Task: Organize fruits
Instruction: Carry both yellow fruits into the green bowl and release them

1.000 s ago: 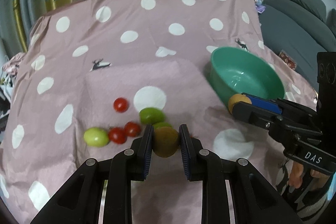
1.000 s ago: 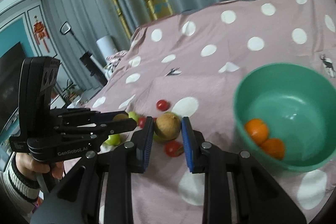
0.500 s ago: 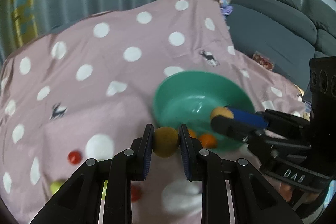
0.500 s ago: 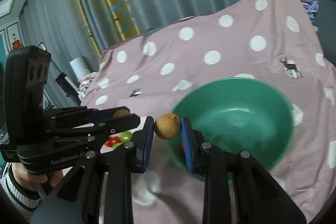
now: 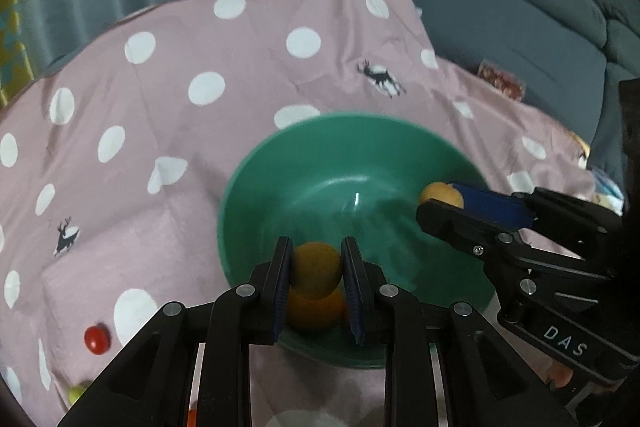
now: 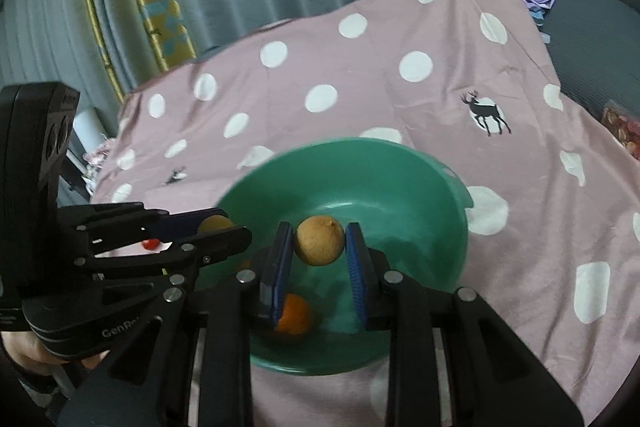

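Green plastic bowl [image 5: 256, 195] sits right under both grippers, left gripper [image 5: 316, 277] and right gripper [image 6: 319, 245] each clamped on a brownish round fruit [image 5: 316, 269], presumably ready to drop next to the oranges [image 6: 294, 315].

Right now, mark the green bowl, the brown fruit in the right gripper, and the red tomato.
green bowl [image 6: 440, 187]: right wrist view, bare far inner wall.
brown fruit [image 6: 319, 241]: right wrist view, middle of the fruit between the fingers.
red tomato [image 5: 97, 339]: left wrist view, centre of its skin.

A pink cloth [image 6: 400, 115] with white dots is being seen under a green bowl [image 6: 440, 195] with orange fruit [image 6: 294, 315].
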`<state>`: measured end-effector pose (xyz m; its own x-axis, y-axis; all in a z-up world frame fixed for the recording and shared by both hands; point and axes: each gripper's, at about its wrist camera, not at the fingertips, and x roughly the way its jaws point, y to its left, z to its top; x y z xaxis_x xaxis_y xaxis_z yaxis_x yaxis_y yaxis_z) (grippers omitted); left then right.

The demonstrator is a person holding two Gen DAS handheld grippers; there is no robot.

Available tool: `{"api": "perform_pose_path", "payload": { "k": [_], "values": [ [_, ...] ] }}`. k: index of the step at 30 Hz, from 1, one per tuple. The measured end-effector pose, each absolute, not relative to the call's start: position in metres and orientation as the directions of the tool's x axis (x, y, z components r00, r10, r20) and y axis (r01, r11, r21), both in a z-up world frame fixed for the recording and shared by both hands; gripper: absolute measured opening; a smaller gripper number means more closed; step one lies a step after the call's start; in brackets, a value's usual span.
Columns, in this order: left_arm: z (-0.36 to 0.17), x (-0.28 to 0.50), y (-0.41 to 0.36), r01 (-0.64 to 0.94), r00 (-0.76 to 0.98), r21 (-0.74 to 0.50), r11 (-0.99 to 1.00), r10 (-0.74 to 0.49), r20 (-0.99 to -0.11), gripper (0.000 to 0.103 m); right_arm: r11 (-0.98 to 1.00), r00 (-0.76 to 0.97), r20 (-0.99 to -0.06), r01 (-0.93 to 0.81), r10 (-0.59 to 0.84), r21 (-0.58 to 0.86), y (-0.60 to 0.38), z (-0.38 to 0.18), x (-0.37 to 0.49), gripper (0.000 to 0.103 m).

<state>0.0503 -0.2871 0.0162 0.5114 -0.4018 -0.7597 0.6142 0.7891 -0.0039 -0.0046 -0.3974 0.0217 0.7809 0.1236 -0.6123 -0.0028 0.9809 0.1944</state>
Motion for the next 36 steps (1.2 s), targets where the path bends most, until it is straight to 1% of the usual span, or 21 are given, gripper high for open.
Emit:
{"api": "perform_pose_path", "payload": {
  "k": [5, 11, 19, 28, 29, 31, 32, 33, 35, 36],
  "values": [
    [0.004, 0.053, -0.293, 0.616, 0.509, 0.031, 0.787, -0.367, -0.778, 0.025, 0.989, 0.768, -0.633, -0.003, 0.096, 0.145, -0.394, 0.016, -0.001, 0.028],
    [-0.005, 0.058, -0.295, 0.611, 0.500, 0.040, 0.791, -0.346, -0.794, 0.025, 0.991, 0.755, -0.651, 0.007, 0.083, 0.134, -0.395, 0.011, 0.001, 0.028],
    [-0.010, 0.059, -0.295, 0.605, 0.495, 0.045, 0.795, -0.331, -0.803, 0.025, 0.990, 0.753, -0.653, 0.012, 0.084, 0.142, -0.396, 0.010, -0.001, 0.028],
    [-0.006, 0.056, -0.296, 0.606, 0.499, 0.036, 0.795, -0.344, -0.796, 0.025, 0.989, 0.763, -0.642, 0.023, 0.077, 0.146, -0.396, 0.011, -0.003, 0.030],
    [-0.005, 0.056, -0.295, 0.603, 0.504, 0.035, 0.797, -0.346, -0.791, 0.028, 0.988, 0.767, -0.637, 0.023, 0.079, 0.150, -0.396, 0.011, -0.004, 0.031],
    [-0.002, 0.054, -0.291, 0.593, 0.518, 0.023, 0.805, -0.360, -0.776, 0.046, 0.987, 0.776, -0.625, 0.024, 0.081, 0.157, -0.398, 0.013, -0.006, 0.036],
    [0.001, 0.054, -0.287, 0.575, 0.535, 0.019, 0.818, -0.358, -0.765, 0.057, 0.986, 0.783, -0.617, 0.026, 0.081, 0.163, -0.398, 0.014, -0.007, 0.043],
    [0.003, 0.054, -0.283, 0.569, 0.541, 0.003, 0.822, -0.371, -0.755, 0.061, 0.985, 0.793, -0.605, 0.031, 0.078, 0.167, -0.399, 0.016, -0.010, 0.048],
    [0.011, 0.050, -0.270, 0.559, 0.548, -0.047, 0.828, -0.411, -0.729, 0.062, 0.985, 0.804, -0.590, 0.029, 0.078, 0.170, -0.399, 0.020, -0.012, 0.051],
    [0.013, 0.049, -0.265, 0.550, 0.557, -0.051, 0.834, -0.412, -0.721, 0.065, 0.985, 0.809, -0.582, 0.027, 0.078, 0.170, -0.398, 0.021, -0.013, 0.051]
  ]
}}
